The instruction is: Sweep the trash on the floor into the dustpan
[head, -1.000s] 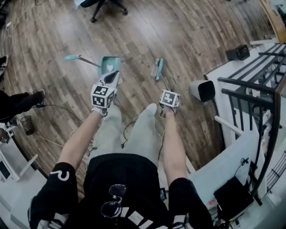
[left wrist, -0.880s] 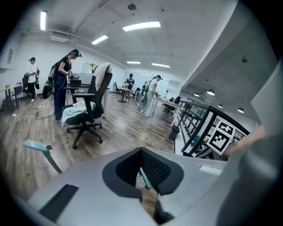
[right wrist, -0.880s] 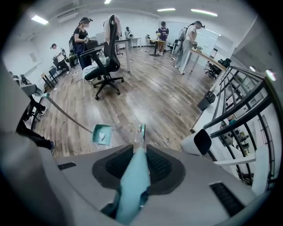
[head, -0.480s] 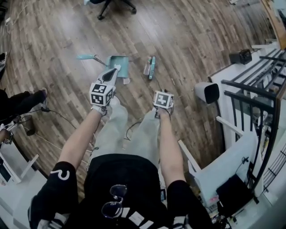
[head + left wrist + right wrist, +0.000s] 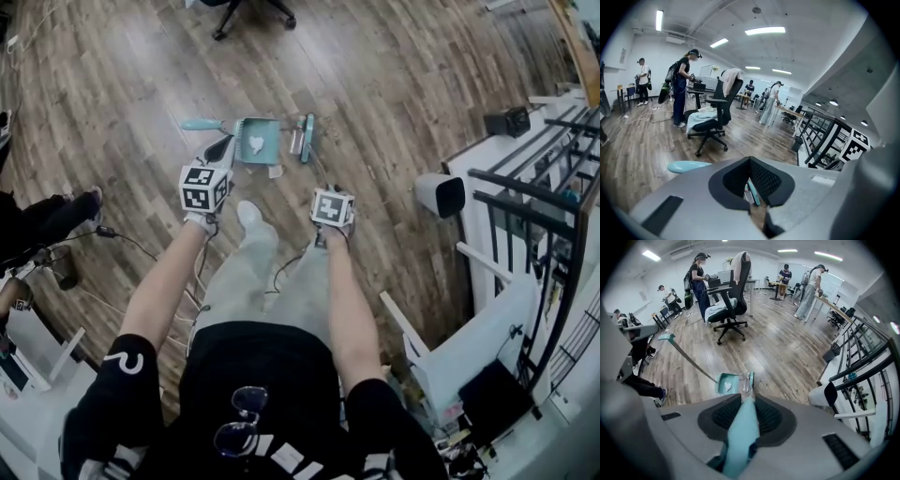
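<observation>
The right gripper (image 5: 749,403) is clamping the teal broom handle (image 5: 742,437), which is running away from its jaws down to the broom head (image 5: 302,138) on the wooden floor (image 5: 394,84). The left gripper (image 5: 223,150) is holding nothing. Its jaws are pressed together, and it is hovering just near of the dustpan's long handle (image 5: 202,124).

The teal dustpan (image 5: 255,141) is lying far of the person's feet. Its handle is reaching out to the left and its mouth appears to be facing right. The broom head is sitting just beside that mouth, with its long axis running near to far, roughly parallel to the pan's edge. A white wad of trash (image 5: 255,144) is already resting inside the pan. One small pale scrap (image 5: 275,172) seems to be lying on the floor just near of the pan's right corner, outside it.

That scrap is sitting on the near side of both pan and broom head, closer to the right gripper's side. Any coming stroke would probably need the broom head drawn back behind it and then pushed far and left toward the mouth.
</observation>
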`<action>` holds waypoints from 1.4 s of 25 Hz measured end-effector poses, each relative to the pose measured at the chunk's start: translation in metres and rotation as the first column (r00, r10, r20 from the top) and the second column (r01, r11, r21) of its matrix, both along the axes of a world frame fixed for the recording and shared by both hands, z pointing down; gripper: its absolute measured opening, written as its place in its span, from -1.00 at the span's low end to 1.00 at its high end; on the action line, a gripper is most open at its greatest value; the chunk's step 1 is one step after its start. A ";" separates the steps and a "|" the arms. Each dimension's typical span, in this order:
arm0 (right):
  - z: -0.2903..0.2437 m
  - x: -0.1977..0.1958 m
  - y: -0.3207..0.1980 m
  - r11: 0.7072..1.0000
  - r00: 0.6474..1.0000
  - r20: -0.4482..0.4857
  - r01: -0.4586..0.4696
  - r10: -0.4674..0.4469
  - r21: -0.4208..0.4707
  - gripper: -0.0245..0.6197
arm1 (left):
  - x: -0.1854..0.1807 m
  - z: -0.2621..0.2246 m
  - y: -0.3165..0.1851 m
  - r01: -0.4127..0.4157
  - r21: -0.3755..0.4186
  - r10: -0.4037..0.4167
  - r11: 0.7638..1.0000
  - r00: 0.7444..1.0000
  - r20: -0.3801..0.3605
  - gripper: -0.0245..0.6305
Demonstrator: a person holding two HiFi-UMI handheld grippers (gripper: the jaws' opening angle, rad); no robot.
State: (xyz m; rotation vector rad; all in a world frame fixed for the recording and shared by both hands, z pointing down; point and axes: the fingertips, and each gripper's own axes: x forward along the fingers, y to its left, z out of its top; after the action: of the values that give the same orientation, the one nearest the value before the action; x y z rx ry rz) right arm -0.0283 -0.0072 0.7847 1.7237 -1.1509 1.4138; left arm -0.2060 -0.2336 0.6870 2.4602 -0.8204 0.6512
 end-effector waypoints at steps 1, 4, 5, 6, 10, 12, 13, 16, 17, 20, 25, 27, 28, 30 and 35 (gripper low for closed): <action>-0.001 -0.003 -0.004 1.000 1.000 -0.018 0.008 -0.008 -0.005 -0.66 | -0.006 0.003 -0.006 0.007 -0.001 -0.007 1.000 1.000 0.009 -0.93; -0.004 -0.027 -0.018 1.000 1.000 0.018 0.009 -0.009 -0.012 -0.66 | -0.021 0.011 -0.024 0.024 -0.006 -0.024 1.000 0.999 0.031 -0.93; -0.006 -0.029 -0.022 1.000 1.000 0.004 0.018 -0.018 -0.017 -0.66 | -0.024 0.014 -0.029 0.027 -0.008 -0.026 1.000 0.999 0.036 -0.93; -0.007 -0.029 -0.026 0.999 0.999 -0.021 0.029 -0.030 -0.023 -0.66 | -0.027 0.016 -0.034 0.028 -0.010 -0.028 1.000 0.999 0.040 -0.93; -0.008 -0.048 -0.042 0.998 0.998 -0.024 0.049 -0.050 -0.026 -0.66 | -0.038 0.028 -0.052 0.038 -0.019 -0.036 0.999 0.997 0.064 -0.93; -0.009 -0.055 -0.051 0.998 0.997 -0.027 0.068 -0.068 -0.016 -0.66 | -0.044 0.035 -0.061 0.048 -0.022 -0.046 0.999 0.995 0.086 -0.93; -0.010 -0.058 -0.053 0.997 0.997 -0.026 0.075 -0.076 -0.015 -0.66 | -0.046 0.038 -0.065 0.055 -0.025 -0.052 0.998 0.993 0.102 -0.93; -0.013 -0.063 -0.060 0.996 0.996 -0.024 0.088 -0.088 -0.002 -0.66 | -0.053 0.048 -0.072 0.071 -0.036 -0.065 0.997 0.988 0.138 -0.93; -0.014 -0.065 -0.062 0.996 0.996 -0.017 0.087 -0.087 -0.002 -0.66 | -0.055 0.049 -0.074 0.072 -0.037 -0.066 0.997 0.988 0.140 -0.93; -0.016 -0.071 -0.066 0.995 0.995 0.013 0.095 -0.095 0.001 -0.66 | -0.054 0.050 -0.077 0.067 -0.033 -0.062 0.997 0.989 0.137 -0.93; -0.030 -0.072 -0.068 0.998 0.994 0.101 0.042 -0.046 0.036 -0.66 | -0.048 0.049 -0.072 0.073 -0.042 -0.067 0.996 0.989 0.132 -0.93; -0.034 -0.077 -0.074 0.997 0.990 0.136 0.038 -0.047 0.067 -0.66 | -0.047 0.050 -0.070 0.065 -0.045 -0.059 0.997 0.989 0.135 -0.93; -0.034 -0.078 -0.075 0.996 0.989 0.142 0.039 -0.049 0.074 -0.66 | -0.046 0.050 -0.069 0.063 -0.047 -0.056 0.997 0.989 0.136 -0.93; -0.035 -0.076 -0.072 0.997 0.989 0.142 0.020 -0.032 0.079 -0.66 | -0.044 0.050 -0.066 0.059 -0.049 -0.052 0.997 0.989 0.139 -0.93; -0.035 -0.069 -0.054 0.998 0.997 0.073 0.009 -0.014 0.063 -0.66 | -0.047 0.049 -0.062 0.049 -0.044 -0.042 0.998 0.988 0.145 -0.93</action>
State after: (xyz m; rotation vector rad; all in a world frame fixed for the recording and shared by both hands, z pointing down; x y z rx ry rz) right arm -0.0975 -0.0616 0.7492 1.7178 -1.2554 1.4595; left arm -0.2534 -0.2953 0.7359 2.3663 -0.9029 0.8302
